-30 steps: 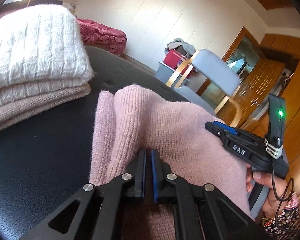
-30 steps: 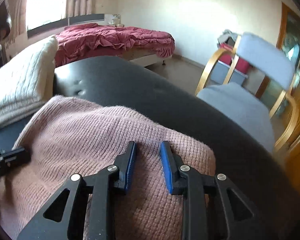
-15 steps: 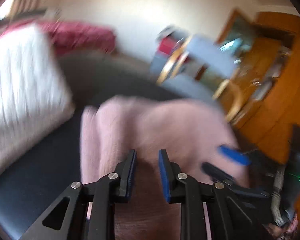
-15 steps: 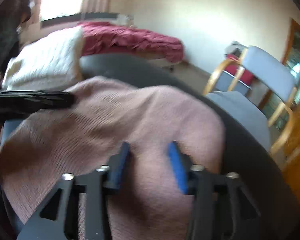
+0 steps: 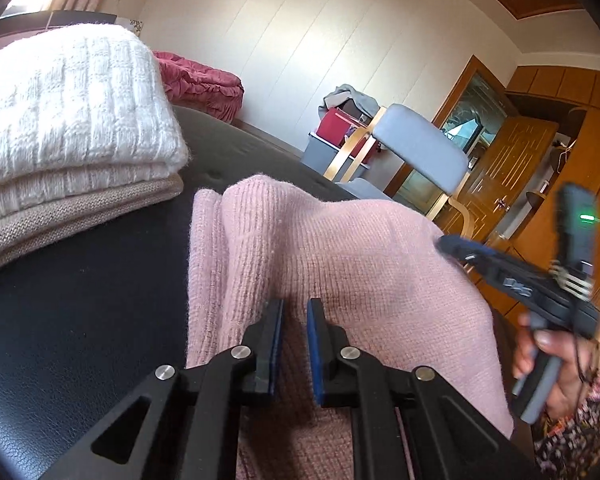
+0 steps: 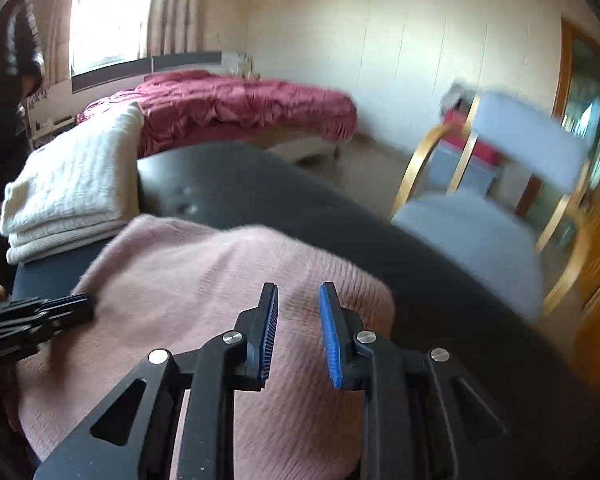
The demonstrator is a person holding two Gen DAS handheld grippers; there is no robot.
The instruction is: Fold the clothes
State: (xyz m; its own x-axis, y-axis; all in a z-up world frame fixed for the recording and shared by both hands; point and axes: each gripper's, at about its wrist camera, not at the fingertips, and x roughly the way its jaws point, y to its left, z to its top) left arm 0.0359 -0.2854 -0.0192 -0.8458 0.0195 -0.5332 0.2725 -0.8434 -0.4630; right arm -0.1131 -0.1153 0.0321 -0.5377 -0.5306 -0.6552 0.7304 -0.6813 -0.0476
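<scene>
A folded pink knit sweater (image 5: 340, 240) (image 6: 204, 272) lies on the black padded table (image 5: 80, 300) (image 6: 260, 184). My left gripper (image 5: 294, 304) hovers low over the sweater's near left part. Its jaws stand a narrow gap apart and are closing, with pink fabric showing in the gap and no pad visibly pressing it. My right gripper (image 6: 298, 288) sits over the sweater's right part, jaws apart and closing, with only the knit surface beneath them. Each gripper shows in the other's view: the right gripper (image 5: 452, 246) in a hand (image 5: 540, 344), the left gripper (image 6: 76, 304) at the sweater's left edge.
A stack of folded knits, white (image 5: 68, 100) (image 6: 72, 184) over beige (image 5: 80, 208), sits on the table's left side. Beyond the table's right edge stands a grey chair (image 5: 416, 144) (image 6: 480, 232) with a wooden frame. A bed with a red cover (image 6: 240, 108) is at the back.
The left jaws, shut a second ago, now stand slightly apart. The right jaws widened and have narrowed again. Both views swung and blurred, then came back to nearly the same spot.
</scene>
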